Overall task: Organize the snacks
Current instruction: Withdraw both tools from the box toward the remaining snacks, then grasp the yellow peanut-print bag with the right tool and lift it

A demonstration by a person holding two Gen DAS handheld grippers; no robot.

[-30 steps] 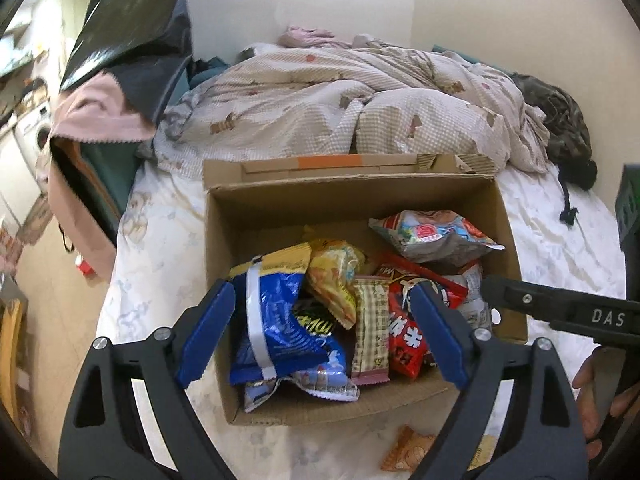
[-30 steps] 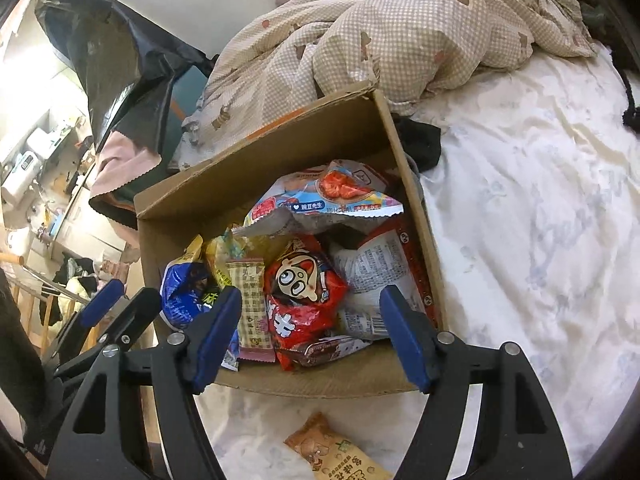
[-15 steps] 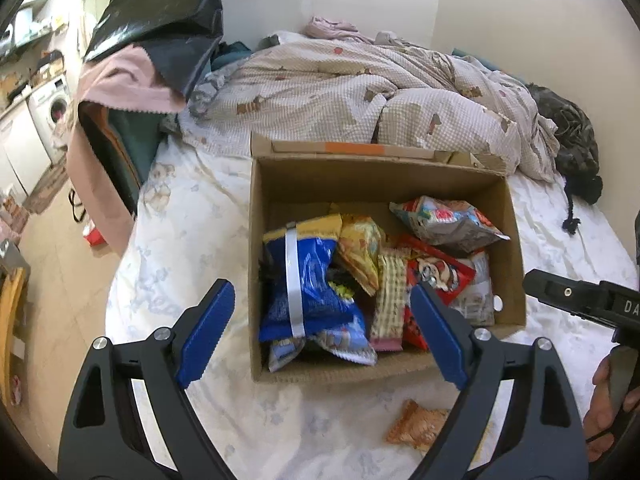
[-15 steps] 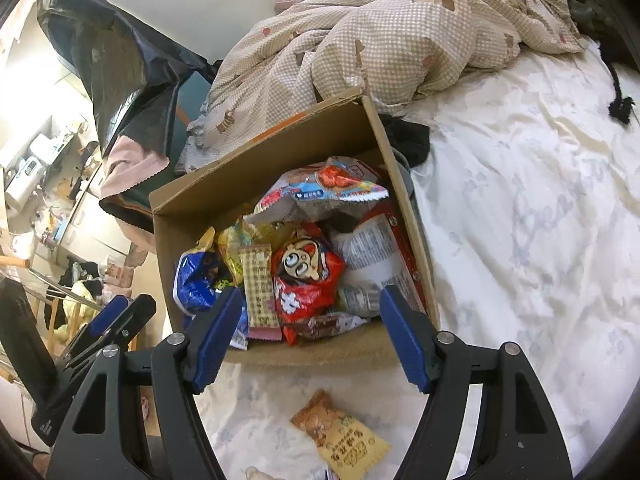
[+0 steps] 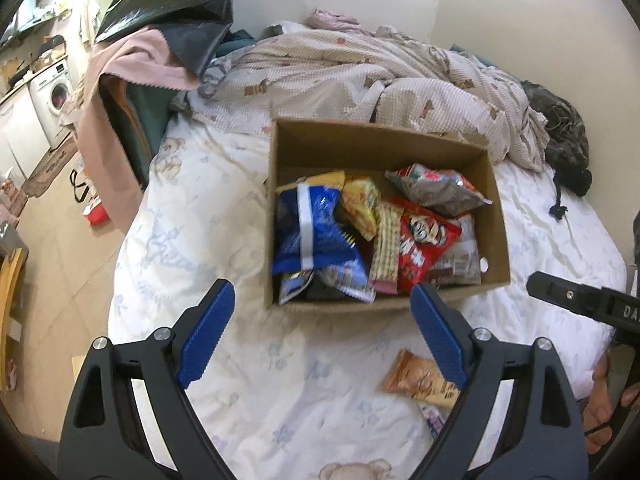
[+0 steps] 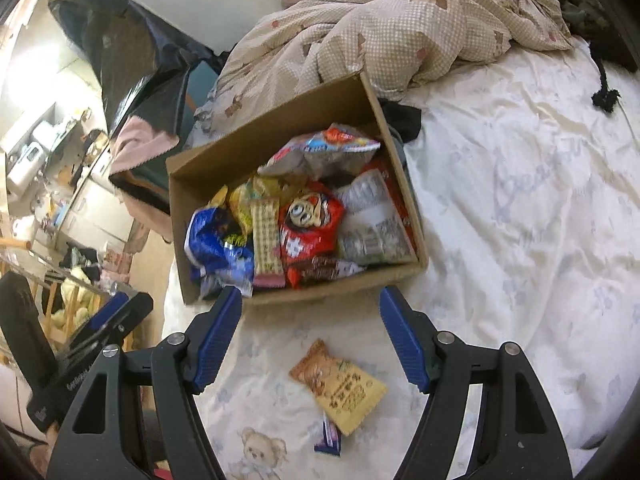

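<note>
Both grippers are pulling back from the cardboard box [image 6: 296, 296], which is shrinking toward 12 o'clock in each view while more of the bed [image 6: 520, 208] is showing. Left gripper [image 5: 320, 340] and right gripper [image 6: 310, 340] are hanging with jaws spread wide, holding nothing. An orange snack packet [image 6: 340, 384] is lying loose on the sheet — directly under the right jaws, at 6 o'clock of the box, its long axis running from 10 to 4 o'clock. Judging by this, the right hand is nearer; a small purple packet [image 6: 329, 436] is lying just beside it.

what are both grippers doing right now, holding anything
left gripper: open, holding nothing.
right gripper: open, holding nothing.
</note>
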